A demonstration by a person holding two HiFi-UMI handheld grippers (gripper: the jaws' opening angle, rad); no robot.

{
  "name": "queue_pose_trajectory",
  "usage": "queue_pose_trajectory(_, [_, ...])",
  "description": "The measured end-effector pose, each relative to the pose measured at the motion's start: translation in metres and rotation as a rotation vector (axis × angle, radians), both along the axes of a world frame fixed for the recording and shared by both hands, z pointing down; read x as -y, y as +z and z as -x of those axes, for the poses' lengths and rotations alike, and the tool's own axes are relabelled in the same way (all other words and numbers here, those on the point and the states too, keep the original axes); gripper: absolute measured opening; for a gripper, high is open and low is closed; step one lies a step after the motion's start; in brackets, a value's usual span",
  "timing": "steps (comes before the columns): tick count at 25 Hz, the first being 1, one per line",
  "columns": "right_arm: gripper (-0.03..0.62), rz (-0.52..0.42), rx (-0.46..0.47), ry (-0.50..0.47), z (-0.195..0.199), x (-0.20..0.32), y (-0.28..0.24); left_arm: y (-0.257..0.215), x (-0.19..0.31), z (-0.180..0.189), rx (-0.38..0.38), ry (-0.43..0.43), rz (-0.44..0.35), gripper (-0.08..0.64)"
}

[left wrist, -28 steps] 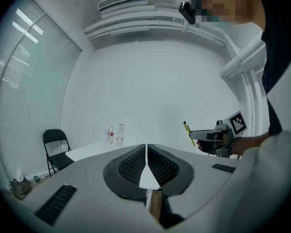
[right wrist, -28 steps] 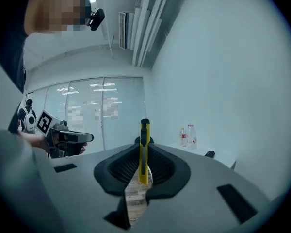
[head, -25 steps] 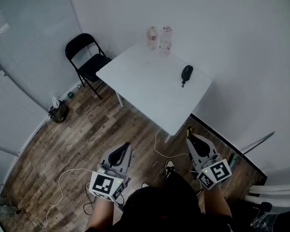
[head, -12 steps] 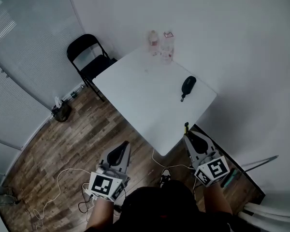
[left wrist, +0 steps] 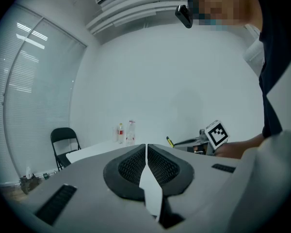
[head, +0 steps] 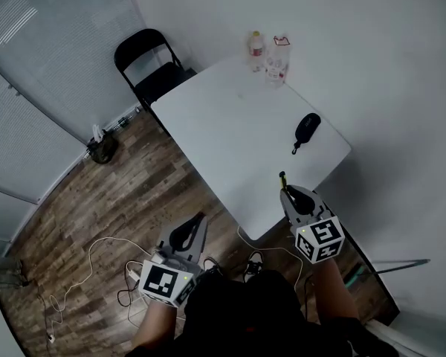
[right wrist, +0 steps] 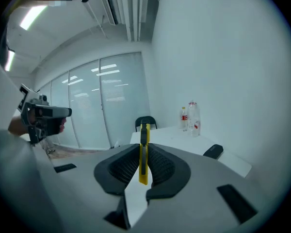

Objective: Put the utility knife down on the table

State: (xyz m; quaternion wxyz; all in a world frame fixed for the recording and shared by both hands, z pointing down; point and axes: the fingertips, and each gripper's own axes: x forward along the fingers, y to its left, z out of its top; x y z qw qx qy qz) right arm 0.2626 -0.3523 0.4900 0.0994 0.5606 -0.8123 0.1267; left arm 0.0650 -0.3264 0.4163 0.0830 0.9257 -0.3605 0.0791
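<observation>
— Utility knife (right wrist: pixel 143 152), location?
— Yellow, pinched between the jaws of my right gripper (head: pixel 296 198), held over the table's (head: pixel 223 125) near edge.
— Left gripper (left wrist: pixel 146 155)?
— Jaws pressed together on nothing, off the table, above the wooden floor (head: pixel 97 199).

Our right gripper (head: pixel 288 193) holds the utility knife (head: pixel 282 178), its tip jutting ahead of the jaws over the near edge of the table (head: pixel 230 125). Farther beyond the jaws we see a black pouch (head: pixel 306 127).
</observation>
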Motion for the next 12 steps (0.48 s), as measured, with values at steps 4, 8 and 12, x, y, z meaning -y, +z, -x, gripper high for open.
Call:
queue_pose_trajectory(4, [0.063, 0.116, -0.046, -0.011, 0.013, 0.028, 0.05, 0.007, 0.007, 0.014, 0.028, -0.009, 0.004, 0.031])
queue_pose_trajectory(8, [0.063, 0.232, -0.095, -0.035, 0.026, 0.049, 0.096, 0.008, 0.016, 0.026, 0.033, -0.01, 0.008, 0.031])
queue_pose_trajectory(12, [0.063, 0.357, -0.151, -0.07, 0.04, 0.057, 0.145, 0.013, 0.02, 0.042, 0.02, -0.033, 0.012, 0.031])
